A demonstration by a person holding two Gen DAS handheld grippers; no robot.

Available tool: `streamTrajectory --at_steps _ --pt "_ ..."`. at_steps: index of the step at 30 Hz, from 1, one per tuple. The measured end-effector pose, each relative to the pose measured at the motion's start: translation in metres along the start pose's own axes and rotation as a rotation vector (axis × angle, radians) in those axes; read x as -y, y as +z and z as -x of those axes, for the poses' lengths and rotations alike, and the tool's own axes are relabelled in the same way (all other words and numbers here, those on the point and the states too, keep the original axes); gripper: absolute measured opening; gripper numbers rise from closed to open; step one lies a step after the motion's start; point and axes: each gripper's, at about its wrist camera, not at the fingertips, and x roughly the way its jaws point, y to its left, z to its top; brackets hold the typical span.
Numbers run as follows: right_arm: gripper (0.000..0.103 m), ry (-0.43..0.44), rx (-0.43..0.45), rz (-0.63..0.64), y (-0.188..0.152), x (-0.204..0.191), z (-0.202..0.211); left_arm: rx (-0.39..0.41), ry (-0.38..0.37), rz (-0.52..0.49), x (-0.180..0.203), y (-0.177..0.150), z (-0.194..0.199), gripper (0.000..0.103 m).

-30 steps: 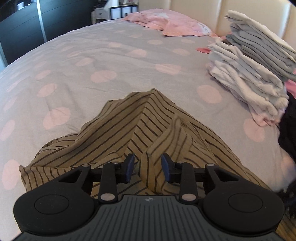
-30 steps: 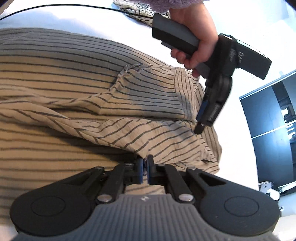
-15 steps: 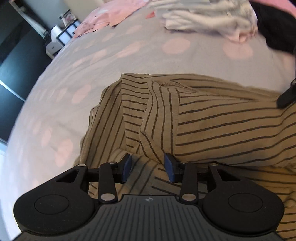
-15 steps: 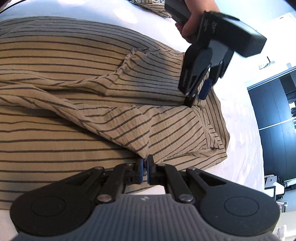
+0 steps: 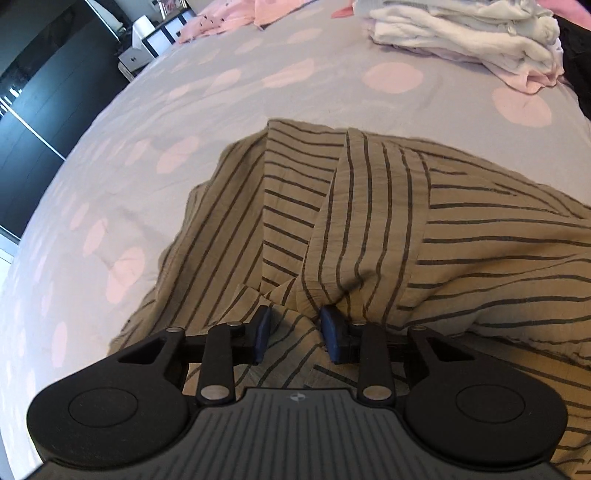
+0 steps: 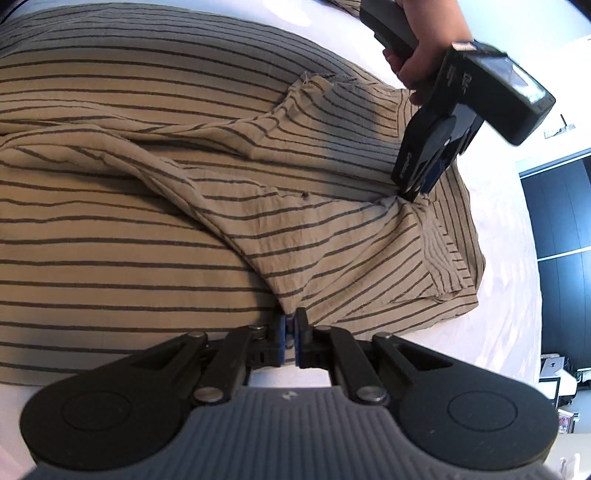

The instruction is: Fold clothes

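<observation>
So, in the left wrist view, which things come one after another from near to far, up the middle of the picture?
Left gripper, jaws apart over cloth → tan striped garment → grey bedcover with pink dots → pink garment at the far edge.

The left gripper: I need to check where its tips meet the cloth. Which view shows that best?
The right wrist view: it shows the whole left gripper from outside, tips down on a fold of the striped garment. The left wrist view shows only its own fingers from behind, parted, cloth bunched between them.
</observation>
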Motion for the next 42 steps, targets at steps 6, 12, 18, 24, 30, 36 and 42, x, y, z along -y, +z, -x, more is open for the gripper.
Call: streamTrajectory --at_steps 6,12,18,24,30,36,42 --pt "0.016 0.006 -0.026 -0.021 -0.002 -0.006 0.014 0.035 0.017 0.015 0.0 -0.004 0.039 0.029" --pt "0.022 -0.003 -0.049 -0.01 0.002 -0.015 0.039 0.049 -0.015 -0.033 0.026 -0.018 0.109 0.029" --pt "0.027 0.006 -0.031 -0.002 0.019 -0.029 0.085 0.02 -0.031 -0.139 0.088 -0.05 0.195 0.029" --pt "0.032 0.047 0.042 -0.065 0.026 -0.064 0.146 0.041 -0.043 -0.161 0.159 -0.1 0.272 0.035" --pt "0.035 0.121 0.111 -0.17 0.015 -0.119 0.184 0.019 -0.122 -0.216 0.228 -0.149 0.31 0.036" --pt "0.043 0.155 0.108 -0.203 0.011 -0.184 0.183 0.028 -0.169 -0.313 0.307 -0.191 0.322 0.038" --pt "0.051 0.127 0.132 -0.057 -0.003 -0.248 0.176 0.021 -0.129 -0.552 0.377 -0.251 0.317 0.042"
